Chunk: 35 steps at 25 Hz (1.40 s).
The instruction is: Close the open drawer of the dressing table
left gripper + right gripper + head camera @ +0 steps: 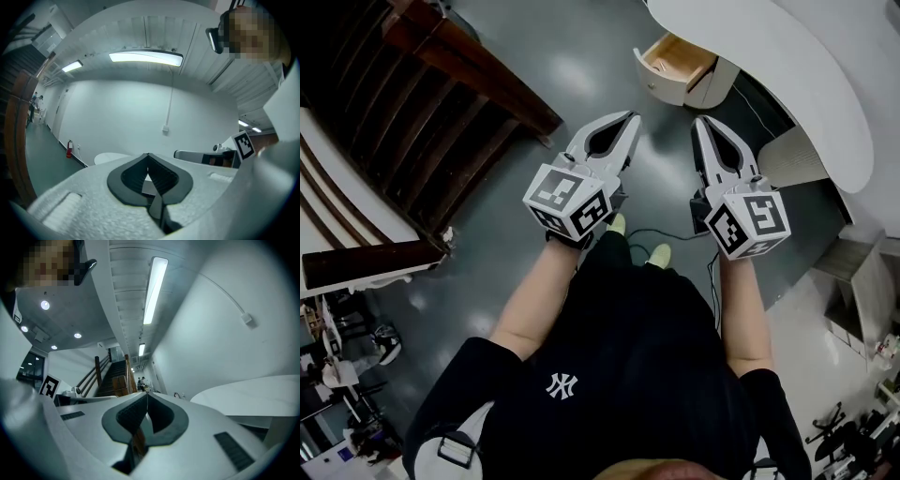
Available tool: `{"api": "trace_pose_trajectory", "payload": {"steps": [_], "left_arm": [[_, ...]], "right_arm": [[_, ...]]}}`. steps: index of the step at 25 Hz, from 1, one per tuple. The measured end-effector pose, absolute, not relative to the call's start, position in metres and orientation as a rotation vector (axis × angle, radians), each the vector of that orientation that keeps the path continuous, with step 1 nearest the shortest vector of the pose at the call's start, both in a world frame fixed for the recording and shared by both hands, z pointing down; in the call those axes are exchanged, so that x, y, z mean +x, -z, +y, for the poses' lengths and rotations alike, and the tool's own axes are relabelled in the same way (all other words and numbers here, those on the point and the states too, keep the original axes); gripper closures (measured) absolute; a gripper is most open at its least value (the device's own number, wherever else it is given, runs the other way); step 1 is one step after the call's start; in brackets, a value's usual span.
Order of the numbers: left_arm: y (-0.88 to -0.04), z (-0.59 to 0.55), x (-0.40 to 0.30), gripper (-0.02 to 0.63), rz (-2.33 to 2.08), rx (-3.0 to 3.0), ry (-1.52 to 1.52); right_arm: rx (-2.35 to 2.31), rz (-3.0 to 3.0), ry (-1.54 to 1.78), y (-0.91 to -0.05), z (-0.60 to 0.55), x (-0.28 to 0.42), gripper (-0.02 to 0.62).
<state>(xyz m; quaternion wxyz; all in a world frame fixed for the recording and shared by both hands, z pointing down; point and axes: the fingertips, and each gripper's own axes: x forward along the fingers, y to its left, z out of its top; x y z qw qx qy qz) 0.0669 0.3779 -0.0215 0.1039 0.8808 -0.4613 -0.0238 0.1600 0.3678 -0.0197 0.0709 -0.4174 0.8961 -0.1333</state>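
Both claws shut and empty, drawer open ahead of them.

Left claw (630,117): jaws pressed together at the tips, nothing between them; its own view shows the same meeting line. Right claw (701,122): jaws likewise closed on nothing, held just beside the left claw, both pointing the same way. The drawer (675,61) stands pulled out of the white dressing table (787,84), its pale wood inside showing; it lies ahead of both claws, past the tips and roughly in line with the gap between them, touching neither. The table's curved top runs ahead and to the right of the right claw. A dark wooden staircase (459,103) sits off to the left of the left claw. Grey floor (581,75) under both.
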Motion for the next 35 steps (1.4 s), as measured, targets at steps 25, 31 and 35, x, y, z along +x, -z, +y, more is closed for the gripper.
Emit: {"api": "trace_pose_trajectory", "payload": {"steps": [25,31,35], "left_arm": [[-0.101,0.128,-0.05,0.595,-1.134,2.705,-0.096],[-0.157,0.096,-0.061,0.596,-1.067,2.676,-0.165],[-0.2,0.077,-0.061,0.595,-1.041,2.645,-0.187]], "right_arm": [[-1.585,2.696,0.606,-0.128,0.133,0.01,0.577],[-1.705,2.652,0.713,-0.189,0.103,-0.002,0.554],[-1.782,2.608,0.794,-0.242,0.079,0.001,0.541]]}}
